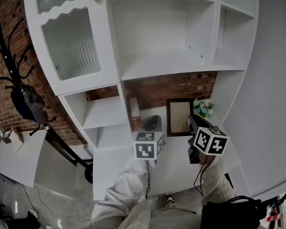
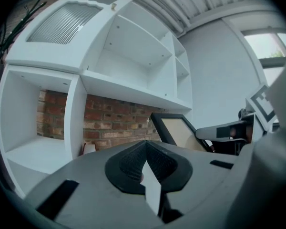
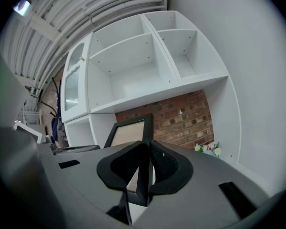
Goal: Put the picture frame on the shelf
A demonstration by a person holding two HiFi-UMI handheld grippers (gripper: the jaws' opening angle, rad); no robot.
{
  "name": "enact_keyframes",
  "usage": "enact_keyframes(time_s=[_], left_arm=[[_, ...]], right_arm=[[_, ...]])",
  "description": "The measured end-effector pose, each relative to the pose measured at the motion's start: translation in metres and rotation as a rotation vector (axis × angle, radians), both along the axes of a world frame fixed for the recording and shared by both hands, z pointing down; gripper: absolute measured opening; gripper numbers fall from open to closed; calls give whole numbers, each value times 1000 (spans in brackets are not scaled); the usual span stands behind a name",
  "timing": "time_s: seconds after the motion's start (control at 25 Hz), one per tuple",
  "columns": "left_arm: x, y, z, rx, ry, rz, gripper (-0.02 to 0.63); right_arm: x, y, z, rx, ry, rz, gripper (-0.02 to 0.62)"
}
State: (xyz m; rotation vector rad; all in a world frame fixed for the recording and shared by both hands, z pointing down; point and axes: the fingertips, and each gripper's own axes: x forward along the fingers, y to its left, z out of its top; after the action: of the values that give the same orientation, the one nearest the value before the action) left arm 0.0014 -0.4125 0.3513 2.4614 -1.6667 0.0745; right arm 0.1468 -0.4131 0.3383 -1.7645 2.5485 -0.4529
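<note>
A white shelf unit (image 1: 171,63) fills most of the head view, with 1 ribbed glass door (image 1: 71,42) at its upper left and open compartments to the right. A red brick wall (image 1: 171,87) shows behind its lower recess and off to the left. Below the long shelf board runs a white counter (image 1: 174,152). A dark coat rack (image 1: 12,66) stands at the far left with dark items hanging from it.

The picture frame (image 1: 178,117) stands upright on the counter inside the brick-backed recess, under the long shelf board. It has a dark border around a pale, blank panel.

The right tongs (image 3: 145,147) are closed on the frame's right-hand border, which runs up between the 2 jaws. In the head view, the right tongs meet the frame at its right side.

The left tongs (image 2: 145,144) have their jaws together at the tips with nothing between them. They sit just left of the frame, apart from it.

A small bunch of pale flowers (image 1: 203,108) rests on the counter right of the frame. A small pale cylinder (image 1: 134,107) stands to its left, near the recess's left wall.
</note>
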Motion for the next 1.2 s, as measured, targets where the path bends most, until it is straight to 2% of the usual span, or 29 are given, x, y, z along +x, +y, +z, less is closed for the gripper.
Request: enact_keyframes(time_s=[0.24,0.8,1.2], left_arm=[[-4,-2,-29,54,-62,4,8],[-13,-29,-103,177,-27,-28,8],[-24,-59,-115,189,-28,-48,8]], right_arm=[[-5,-7,-32,25,-41,-28,74],[-24,-41,-128,164,-77,-40,74],[-36,-77,-163,197,-77,-44,74]])
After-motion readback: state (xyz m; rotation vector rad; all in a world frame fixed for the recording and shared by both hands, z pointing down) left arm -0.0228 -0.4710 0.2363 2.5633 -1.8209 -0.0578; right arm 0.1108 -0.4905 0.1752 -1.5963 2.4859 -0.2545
